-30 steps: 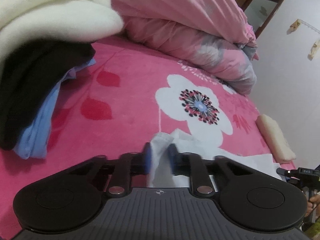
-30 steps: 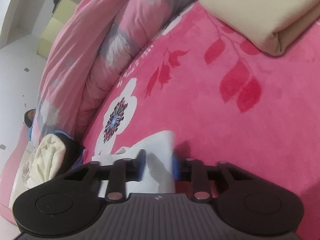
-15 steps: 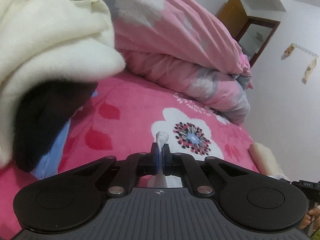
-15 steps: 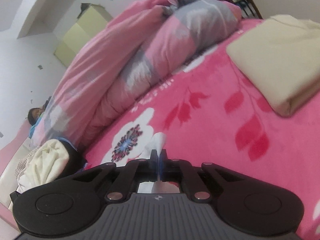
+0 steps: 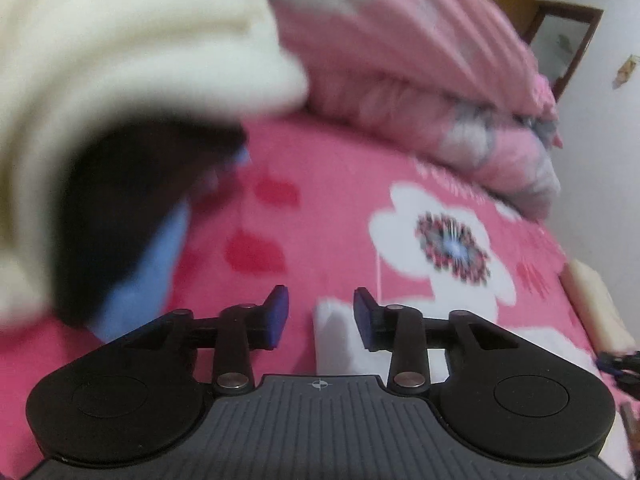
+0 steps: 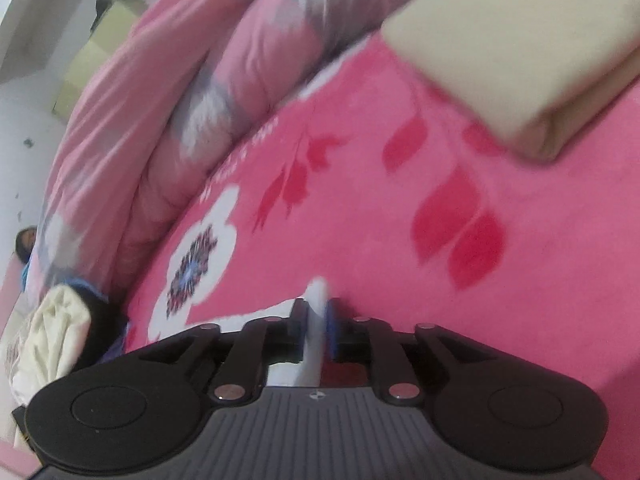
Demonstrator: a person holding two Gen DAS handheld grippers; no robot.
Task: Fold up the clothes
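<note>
White garment (image 5: 340, 336) is spread at near edge of pink blanket (image 5: 328, 200). Left gripper (image 5: 321, 318) jaws just opened, cloth btwn but unpinched. Right gripper (image 6: 318, 330) just eased, corner seen btwn narrow pads, grip unclear.

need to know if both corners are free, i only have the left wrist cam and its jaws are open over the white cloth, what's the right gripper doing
Observer: The right gripper has a fold of the white cloth between its pads. Its jaws have just been opening a little, yet the gap is narrow and the cloth fills it.
Operator: anything folded on the right side of the bed
Observer: Yes, a folded beige garment lies on the pink blanket, apart from the white cloth.
</note>
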